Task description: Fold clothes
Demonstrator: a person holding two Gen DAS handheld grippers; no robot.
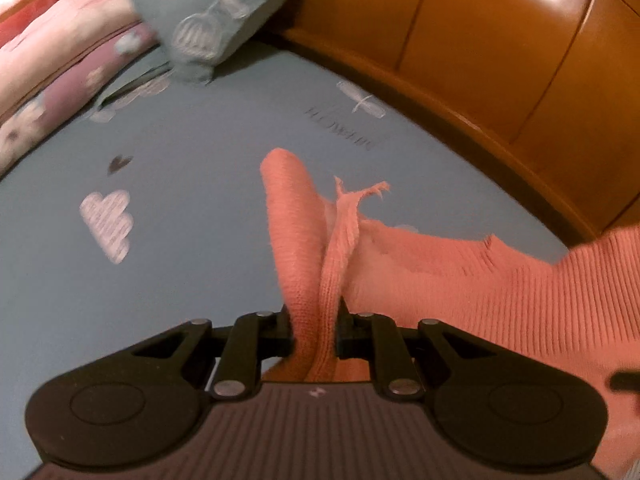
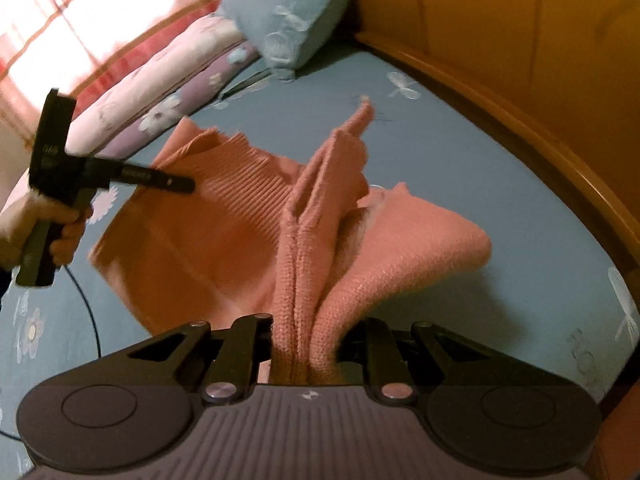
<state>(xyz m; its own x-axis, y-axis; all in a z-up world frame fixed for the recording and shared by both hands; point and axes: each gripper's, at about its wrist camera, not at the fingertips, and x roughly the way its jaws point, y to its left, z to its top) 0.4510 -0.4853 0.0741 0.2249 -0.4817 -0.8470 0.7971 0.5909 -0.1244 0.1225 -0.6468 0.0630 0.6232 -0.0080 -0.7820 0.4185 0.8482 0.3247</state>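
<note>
A salmon-pink ribbed knit sweater (image 2: 208, 236) hangs in the air above the blue bed sheet (image 2: 460, 168), stretched between both grippers. My left gripper (image 1: 314, 330) is shut on a bunched fold of the sweater (image 1: 460, 284), which trails off to the right. My right gripper (image 2: 306, 338) is shut on another thick fold of the same knit. In the right wrist view the left gripper (image 2: 180, 184) shows from the side at the left, held in a person's hand (image 2: 40, 224), its tip on the sweater's upper edge.
A wooden headboard (image 1: 500, 48) curves along the right. A blue pillow (image 1: 212, 12) and a folded floral quilt (image 2: 168, 80) lie at the bed's far left end. A black cable (image 2: 90, 312) loops over the sheet at the left. Bright curtains (image 2: 80, 12) hang behind.
</note>
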